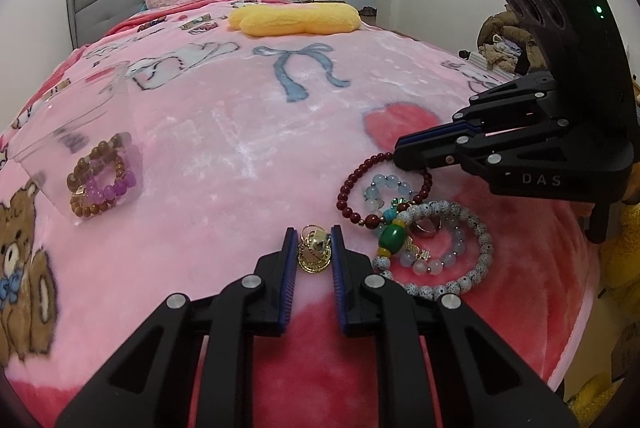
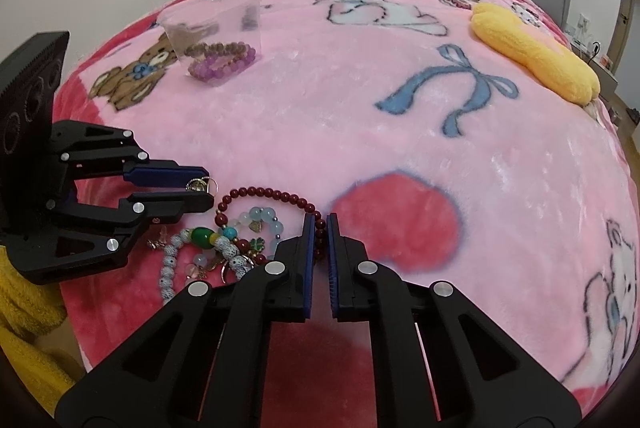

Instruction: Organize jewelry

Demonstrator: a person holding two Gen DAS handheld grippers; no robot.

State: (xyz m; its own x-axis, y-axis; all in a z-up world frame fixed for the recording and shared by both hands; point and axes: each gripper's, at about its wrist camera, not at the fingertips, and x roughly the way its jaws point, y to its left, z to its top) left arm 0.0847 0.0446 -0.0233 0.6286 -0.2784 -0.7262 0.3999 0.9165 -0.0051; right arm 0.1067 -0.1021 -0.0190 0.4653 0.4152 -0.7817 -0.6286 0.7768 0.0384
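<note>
Left wrist view: the left gripper [image 1: 314,248] clamps its ribbed blue pads on a tangle of thin gold rings [image 1: 314,253] lying on the plush pink blanket [image 1: 224,132].

Right wrist view: the right gripper [image 2: 319,228] pinches the glossy round-beaded dark red bracelet [image 2: 276,197] beside the heap of bracelets.

"DAS" on right tongs [image 1: 394,158]

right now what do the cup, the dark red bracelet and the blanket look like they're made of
Cup: clear thin plastic, by the look; the bracelets inside show through its wall.
Dark red bracelet: round glossy beads, perhaps polished stone, glass or lacquered wood; the shine leaves it open.
Blanket: soft plush fleece, with a fuzzy nap and slight sheen.
</note>
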